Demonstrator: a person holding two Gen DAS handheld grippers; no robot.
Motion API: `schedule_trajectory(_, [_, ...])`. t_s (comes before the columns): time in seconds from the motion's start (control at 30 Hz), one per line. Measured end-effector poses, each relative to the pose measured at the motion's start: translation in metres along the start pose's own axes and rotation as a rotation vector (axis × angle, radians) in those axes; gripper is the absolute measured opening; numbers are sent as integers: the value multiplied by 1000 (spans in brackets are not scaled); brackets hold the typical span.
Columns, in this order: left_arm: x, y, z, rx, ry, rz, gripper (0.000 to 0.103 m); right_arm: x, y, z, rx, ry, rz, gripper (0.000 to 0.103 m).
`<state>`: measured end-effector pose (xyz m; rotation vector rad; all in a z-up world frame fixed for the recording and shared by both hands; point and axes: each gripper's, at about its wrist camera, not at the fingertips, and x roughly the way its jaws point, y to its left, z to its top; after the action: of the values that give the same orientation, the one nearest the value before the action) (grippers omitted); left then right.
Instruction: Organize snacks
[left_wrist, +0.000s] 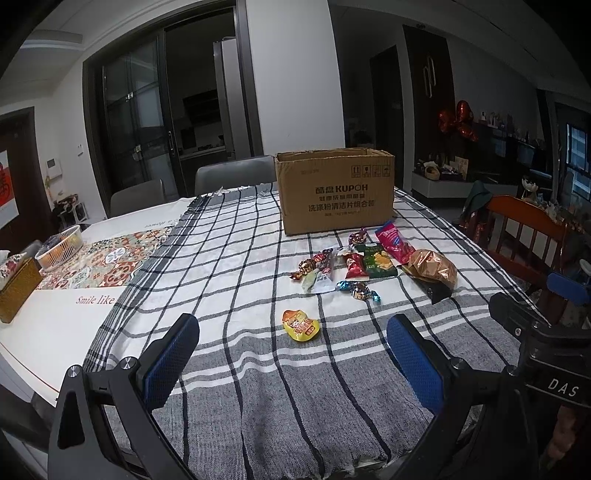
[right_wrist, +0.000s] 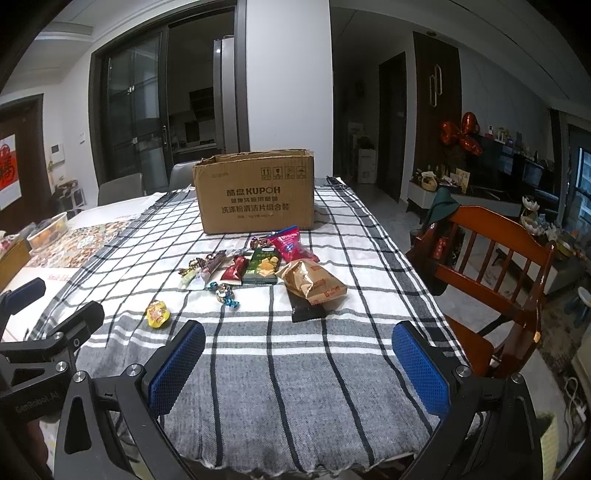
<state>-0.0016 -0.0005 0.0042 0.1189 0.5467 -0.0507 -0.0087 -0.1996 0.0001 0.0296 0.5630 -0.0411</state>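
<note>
Box (left_wrist: 334, 195): open-topped cardboard, upright at the far end of the cloth (left_wrist: 258, 369); likely where the snacks go. It looks light, so a push against its wall could slide it.
Cloth: loose checked fabric over the table, its frayed edge hanging near the grippers. Risk: a finger dragging low catches it and shifts every snack.
Gold bag (right_wrist: 312, 282): puffy, partly on top of a flat black packet (right_wrist: 308, 314). Risk: a hard pinch crushes it, or lifting it drags the packet along.
Red bag (right_wrist: 291, 245), green pack (right_wrist: 264, 266): touching or overlapping, just before the box. Risk: closing on one grabs its neighbour too.
Small candies (left_wrist: 358, 290): foil-wrapped, clustered left of the packs. Risk: slick twisted ends slip out of the pads.
Yellow sweet (left_wrist: 301, 325): alone, nearest the grippers, well apart from the pile. Risk: low and flat, so fingers may scrape cloth and not grip it.
Left gripper (left_wrist: 291, 354): fingers spread wide, holding nothing, above the near cloth.
Right gripper (right_wrist: 299, 363): likewise wide apart and empty, beside the left one. Risk: the two clash if both reach for the pile.
</note>
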Motion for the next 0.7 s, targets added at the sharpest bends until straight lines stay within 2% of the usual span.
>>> schedule_trajectory(0.7, [0,0,-1,-1,-2,-1,103,0,1,-1,0,-2,0,102])
